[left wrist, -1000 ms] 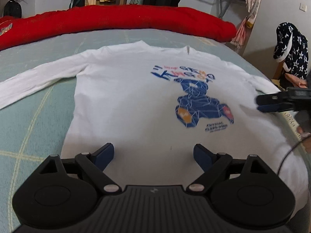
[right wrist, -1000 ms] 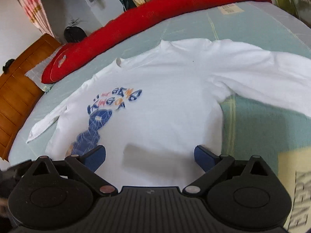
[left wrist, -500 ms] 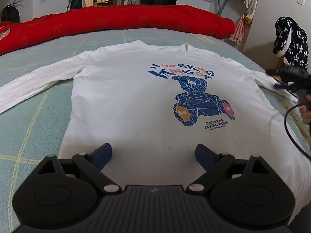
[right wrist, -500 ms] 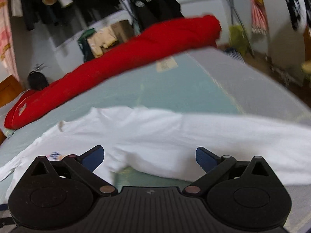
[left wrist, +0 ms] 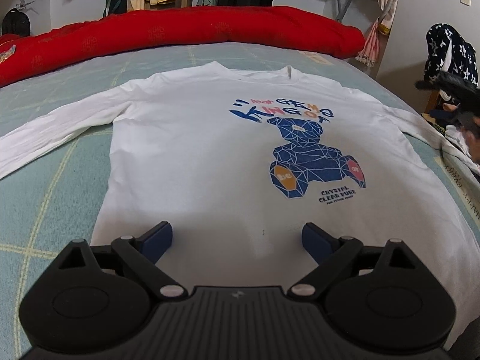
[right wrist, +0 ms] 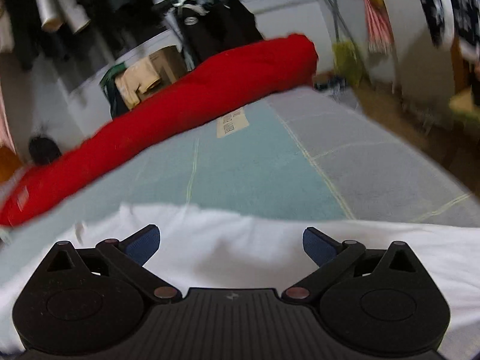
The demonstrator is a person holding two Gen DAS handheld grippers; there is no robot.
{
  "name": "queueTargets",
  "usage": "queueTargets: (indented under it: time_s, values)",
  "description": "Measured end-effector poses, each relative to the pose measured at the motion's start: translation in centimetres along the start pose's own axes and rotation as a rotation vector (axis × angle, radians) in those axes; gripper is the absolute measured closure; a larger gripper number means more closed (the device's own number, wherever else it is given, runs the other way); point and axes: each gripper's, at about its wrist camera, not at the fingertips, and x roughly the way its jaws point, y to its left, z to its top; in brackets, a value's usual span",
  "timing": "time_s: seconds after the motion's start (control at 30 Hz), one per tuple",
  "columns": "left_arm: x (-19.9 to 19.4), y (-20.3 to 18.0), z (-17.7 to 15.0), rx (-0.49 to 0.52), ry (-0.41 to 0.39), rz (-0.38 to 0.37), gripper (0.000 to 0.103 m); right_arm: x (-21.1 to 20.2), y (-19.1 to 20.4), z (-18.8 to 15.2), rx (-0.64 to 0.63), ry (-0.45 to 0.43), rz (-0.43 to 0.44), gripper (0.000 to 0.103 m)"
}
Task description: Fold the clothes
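A white long-sleeved shirt point(left wrist: 204, 150) with a blue bear print point(left wrist: 312, 162) lies flat and face up on the bed, sleeves spread to both sides. My left gripper point(left wrist: 237, 237) hovers open over the shirt's hem, nothing between its blue pads. In the left wrist view my right gripper point(left wrist: 444, 99) shows at the far right edge, above the shirt's right sleeve point(left wrist: 420, 126). The right wrist view is blurred; there my right gripper point(right wrist: 231, 243) stands open just above a stretch of the white shirt point(right wrist: 240, 246), holding nothing.
A long red bolster point(left wrist: 180, 36) lies across the head of the bed. The light blue-green bedsheet point(left wrist: 45, 198) with pale lines surrounds the shirt. A dark star-patterned garment point(left wrist: 450, 54) hangs at the right. Hanging clothes and boxes stand behind the bed.
My right gripper has swung away from the shirt's body to the right sleeve, its view turning toward the room's far side. My left gripper has drawn back slightly; the shirt has not moved.
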Motion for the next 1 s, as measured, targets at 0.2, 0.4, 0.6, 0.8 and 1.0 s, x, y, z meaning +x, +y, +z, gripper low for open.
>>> queueTargets:
  time_s: [0.2, 0.4, 0.6, 0.8, 1.0]
  values:
    - [0.3, 0.1, 0.2, 0.003, -0.001, 0.002, 0.009, 5.5, -3.0, 1.4, 0.176, 0.105, 0.091, 0.000]
    - [0.4, 0.2, 0.2, 0.001, -0.004, -0.001, 0.008, 5.1, -3.9, 1.8, 0.175, -0.031, -0.063, 0.001]
    - [0.5, 0.0, 0.2, 0.003, -0.005, 0.007, 0.008, 5.2, -3.3, 2.1, 0.129, 0.011, 0.005, 0.001]
    - [0.5, 0.0, 0.3, 0.003, -0.002, 0.006, 0.008, 6.0, -3.2, -0.2, 0.102, 0.202, 0.124, 0.000]
    - [0.5, -0.1, 0.3, 0.005, 0.000, 0.014, 0.008, 3.7, -3.3, 1.9, 0.100, 0.225, 0.147, 0.000]
